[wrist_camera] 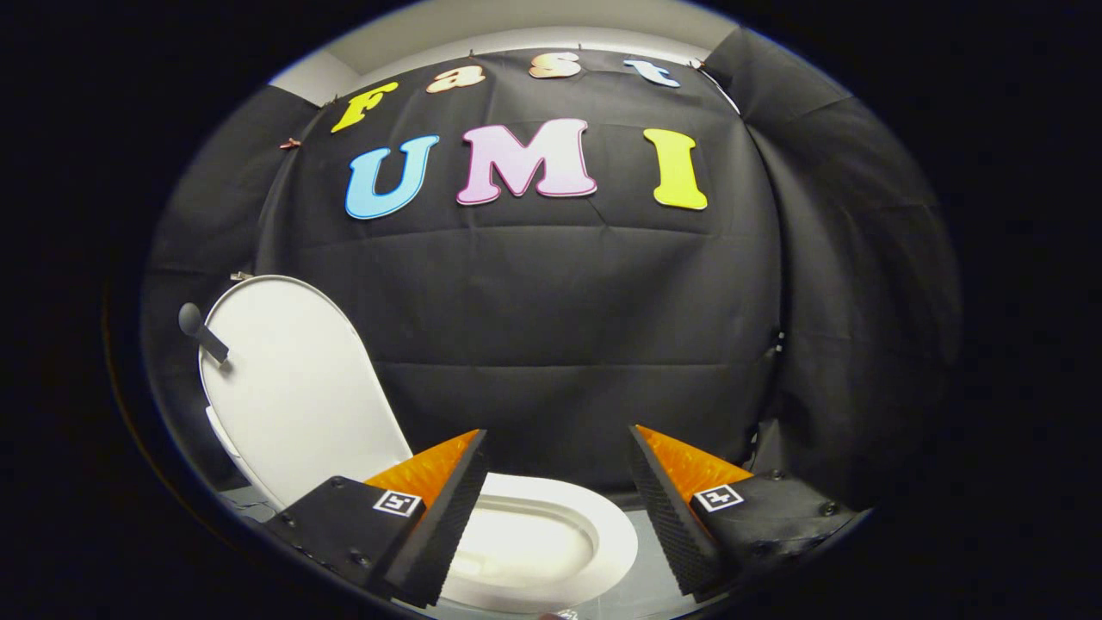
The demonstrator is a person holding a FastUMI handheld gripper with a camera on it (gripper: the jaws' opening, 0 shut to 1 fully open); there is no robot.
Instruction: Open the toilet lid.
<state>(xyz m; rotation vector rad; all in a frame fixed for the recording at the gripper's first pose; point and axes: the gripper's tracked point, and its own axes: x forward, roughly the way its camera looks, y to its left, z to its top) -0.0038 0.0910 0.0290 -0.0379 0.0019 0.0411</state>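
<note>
Black cloth wall behind, pale ceiling strip above it. Toilet lid [293,387] already raised, standing upright and tilted back to the left of the gripper [558,448], with a dark knobbed handle [200,331] sticking off its upper left edge. White seat and bowl [551,542] sit low, between and just under the fingers [439,517]; left finger overlaps the seat rim. Gripper open, jaws spread wide, nothing between them, not touching the lid. Orange finger backs and small square markers visible.
</note>
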